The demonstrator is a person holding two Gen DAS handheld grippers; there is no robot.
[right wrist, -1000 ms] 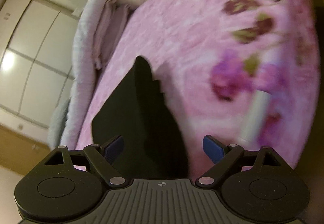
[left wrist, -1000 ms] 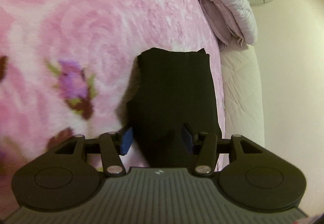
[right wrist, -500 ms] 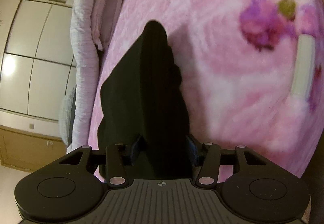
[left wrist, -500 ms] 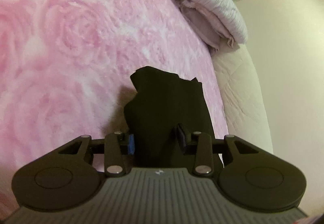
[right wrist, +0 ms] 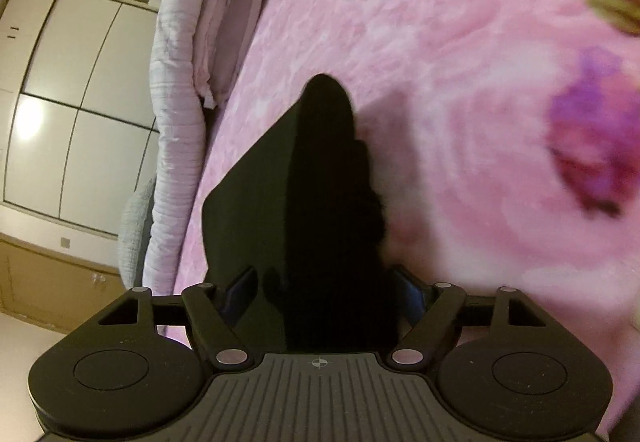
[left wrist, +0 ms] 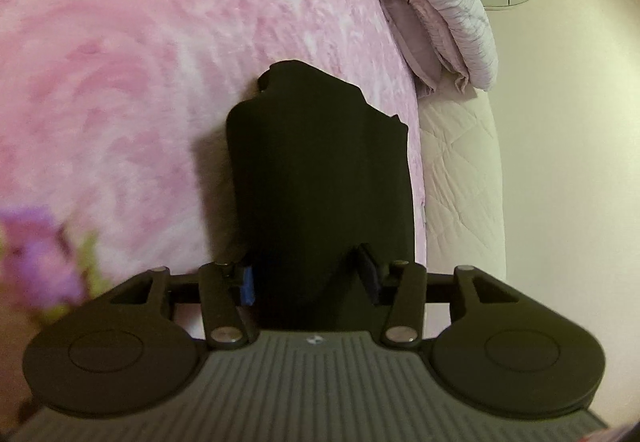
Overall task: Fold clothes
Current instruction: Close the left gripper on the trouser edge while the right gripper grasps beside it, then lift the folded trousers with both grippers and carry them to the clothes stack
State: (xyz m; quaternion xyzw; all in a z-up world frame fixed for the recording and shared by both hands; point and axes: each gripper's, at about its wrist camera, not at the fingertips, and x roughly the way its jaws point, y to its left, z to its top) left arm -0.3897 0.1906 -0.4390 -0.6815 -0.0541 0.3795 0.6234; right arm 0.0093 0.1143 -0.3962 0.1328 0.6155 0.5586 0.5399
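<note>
Both my left gripper [left wrist: 308,280] and right gripper [right wrist: 326,294] are pinched on the near edge of the black garment [left wrist: 320,170], whose long axis runs straight ahead across the pink bed [left wrist: 160,42].

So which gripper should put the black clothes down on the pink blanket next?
Neither clearly: left gripper and right gripper each have black cloth between their fingers, lifted over the pink blanket. They probably lower together.
</note>
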